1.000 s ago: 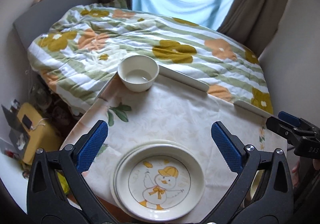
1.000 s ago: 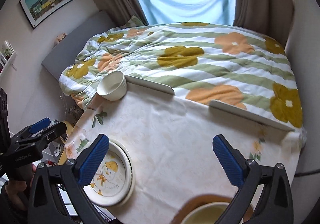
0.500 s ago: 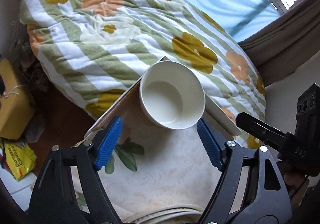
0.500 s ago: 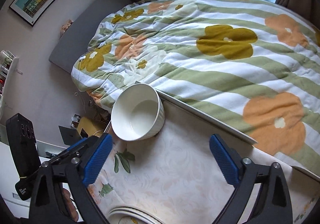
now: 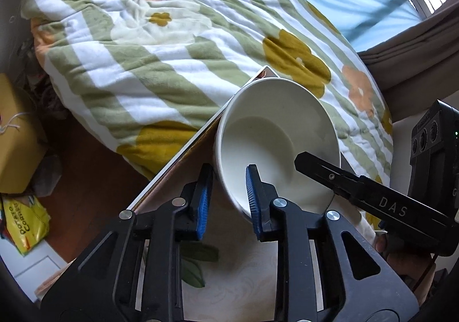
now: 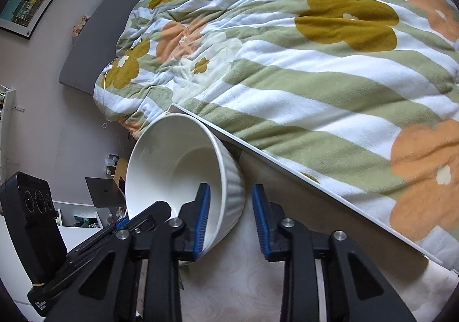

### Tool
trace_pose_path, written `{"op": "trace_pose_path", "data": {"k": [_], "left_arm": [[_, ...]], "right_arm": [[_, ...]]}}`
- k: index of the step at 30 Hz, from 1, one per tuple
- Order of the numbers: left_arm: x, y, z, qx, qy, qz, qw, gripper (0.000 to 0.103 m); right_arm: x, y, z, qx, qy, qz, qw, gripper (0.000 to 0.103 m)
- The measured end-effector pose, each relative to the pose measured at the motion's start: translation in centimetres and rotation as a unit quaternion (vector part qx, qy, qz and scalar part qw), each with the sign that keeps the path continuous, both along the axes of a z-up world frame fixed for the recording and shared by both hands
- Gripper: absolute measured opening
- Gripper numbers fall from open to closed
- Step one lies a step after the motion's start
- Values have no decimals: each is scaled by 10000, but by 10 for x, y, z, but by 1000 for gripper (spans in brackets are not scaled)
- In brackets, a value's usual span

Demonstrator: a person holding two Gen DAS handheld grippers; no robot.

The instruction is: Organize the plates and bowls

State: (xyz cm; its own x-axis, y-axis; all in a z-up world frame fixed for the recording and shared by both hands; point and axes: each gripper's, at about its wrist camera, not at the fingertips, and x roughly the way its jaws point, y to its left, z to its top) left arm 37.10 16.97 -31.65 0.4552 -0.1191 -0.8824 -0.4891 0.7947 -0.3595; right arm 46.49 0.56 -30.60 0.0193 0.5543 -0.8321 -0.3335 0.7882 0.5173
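Observation:
A white ribbed bowl (image 5: pixel 275 144) stands at the far left corner of the table. It also shows in the right wrist view (image 6: pixel 178 167). My left gripper (image 5: pixel 226 201) straddles the bowl's near left rim, one pad inside and one outside, with a gap still showing at the outer pad. My right gripper (image 6: pixel 232 218) straddles the bowl's right rim, its left pad inside against the wall, its right pad clear of the ribbed outside. The right gripper's finger (image 5: pixel 358 192) shows over the bowl in the left wrist view. The plates are out of view.
The table (image 6: pixel 243 287) has a cream patterned cloth and a raised white edge strip (image 6: pixel 287 155). A bed with a flowered quilt (image 6: pixel 301 49) lies right behind it. A yellow box (image 5: pixel 14 135) and a snack bag (image 5: pixel 25 224) lie on the floor at left.
Both grippers moved forward from the duck plate to the bowl and narrowed their jaws over its rim, one on each side. The plates have dropped out of view.

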Motion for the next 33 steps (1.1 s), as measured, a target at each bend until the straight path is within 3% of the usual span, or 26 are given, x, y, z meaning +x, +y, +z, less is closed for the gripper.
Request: {"op": "trace_pose_path", "data": {"k": [9, 18, 24, 33], "left_arm": [[2, -9, 7, 323, -10, -239, 9992, 21], [-12, -47, 58, 740, -380, -710, 9940, 21], [-44, -94, 106, 871, -739, -1029, 9881, 21], [-134, -206, 153, 898, -1101, -1519, 9781, 21]], "right_arm": [[-6, 1, 6, -98, -250, 32, 9996, 19], [-34, -34, 49, 36, -544, -399, 9977, 19], [-79, -84, 100, 158, -857, -776, 9932, 19], [-188, -184, 162, 97, -1401, -1217, 9826, 19]]}}
